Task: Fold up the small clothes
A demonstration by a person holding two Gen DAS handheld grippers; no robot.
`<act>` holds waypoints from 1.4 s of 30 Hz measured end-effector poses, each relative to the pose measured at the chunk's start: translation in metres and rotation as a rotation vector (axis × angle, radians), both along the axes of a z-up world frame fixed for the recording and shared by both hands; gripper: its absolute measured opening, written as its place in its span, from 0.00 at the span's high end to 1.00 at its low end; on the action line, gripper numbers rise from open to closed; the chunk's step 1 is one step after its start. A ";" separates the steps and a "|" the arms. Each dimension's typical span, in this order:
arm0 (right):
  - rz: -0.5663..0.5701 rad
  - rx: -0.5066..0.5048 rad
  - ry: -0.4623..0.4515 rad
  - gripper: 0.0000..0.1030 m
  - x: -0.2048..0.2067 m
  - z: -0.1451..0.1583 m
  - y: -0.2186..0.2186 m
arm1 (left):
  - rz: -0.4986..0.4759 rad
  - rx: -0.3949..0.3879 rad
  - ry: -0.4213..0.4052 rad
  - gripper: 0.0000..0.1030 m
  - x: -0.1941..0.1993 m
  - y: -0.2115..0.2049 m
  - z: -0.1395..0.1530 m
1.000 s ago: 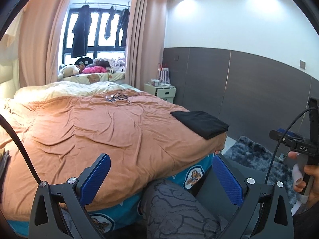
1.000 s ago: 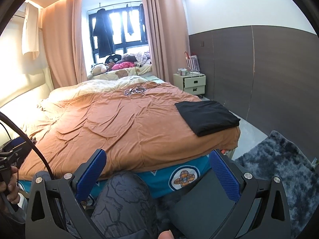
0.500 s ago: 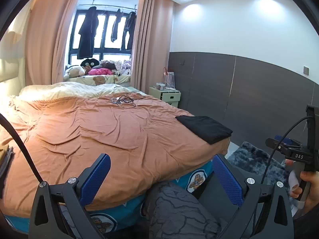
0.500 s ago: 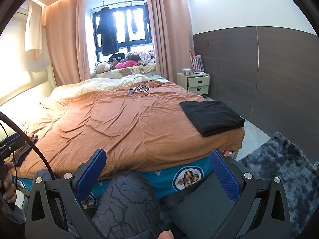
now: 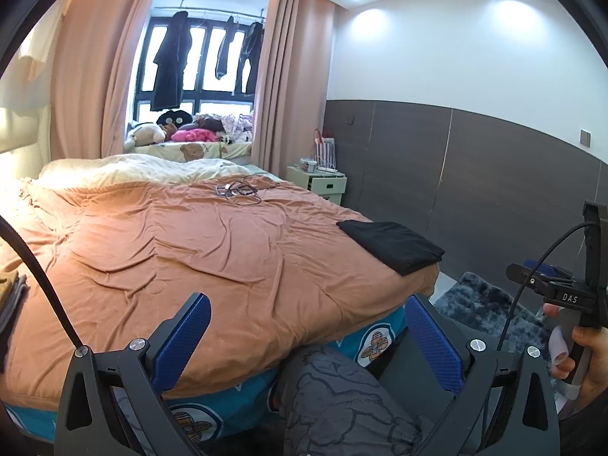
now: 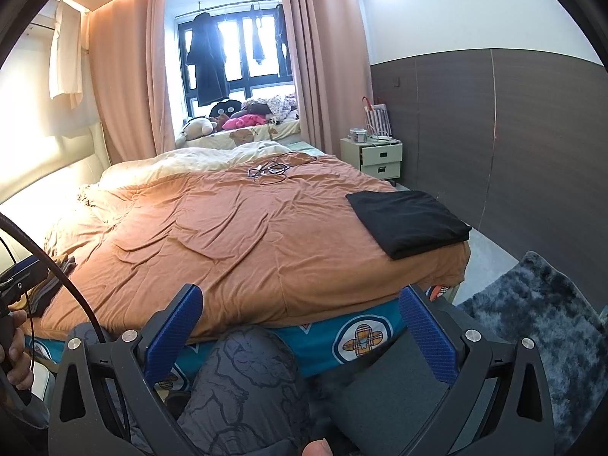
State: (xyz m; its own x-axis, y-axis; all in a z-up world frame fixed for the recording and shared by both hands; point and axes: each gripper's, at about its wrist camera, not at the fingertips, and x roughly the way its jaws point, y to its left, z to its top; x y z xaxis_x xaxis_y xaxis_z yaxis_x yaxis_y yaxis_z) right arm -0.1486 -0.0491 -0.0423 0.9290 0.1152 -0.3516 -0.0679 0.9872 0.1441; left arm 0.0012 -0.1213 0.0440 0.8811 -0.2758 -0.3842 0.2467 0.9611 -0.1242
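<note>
A folded black garment (image 5: 393, 245) lies at the near right corner of the bed with the orange duvet (image 5: 190, 250); it also shows in the right wrist view (image 6: 408, 222). A small pile of clothes (image 6: 49, 287) lies at the bed's left edge, seen too in the left wrist view (image 5: 9, 290). My left gripper (image 5: 307, 336) is open and empty, held off the bed's foot above the person's knee. My right gripper (image 6: 300, 326) is open and empty, also off the bed's foot.
Tangled cables (image 5: 241, 192) lie far up the bed. A cream nightstand (image 6: 380, 157) stands by the dark panelled wall. A grey shaggy rug (image 6: 543, 326) covers the floor at right. The person's patterned knee (image 6: 243, 376) sits below both grippers.
Both views have tilted slightly upward and back, so the bed sits lower in frame. Both grippers stay open and empty. The black garment has not moved.
</note>
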 end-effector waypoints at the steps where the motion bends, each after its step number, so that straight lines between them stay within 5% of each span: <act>1: 0.001 0.001 0.000 0.00 0.000 0.000 0.000 | 0.002 0.000 -0.001 0.00 0.000 0.000 0.000; 42: 0.014 0.000 -0.002 0.00 -0.015 0.000 0.016 | 0.041 0.009 -0.017 0.00 -0.022 0.003 0.003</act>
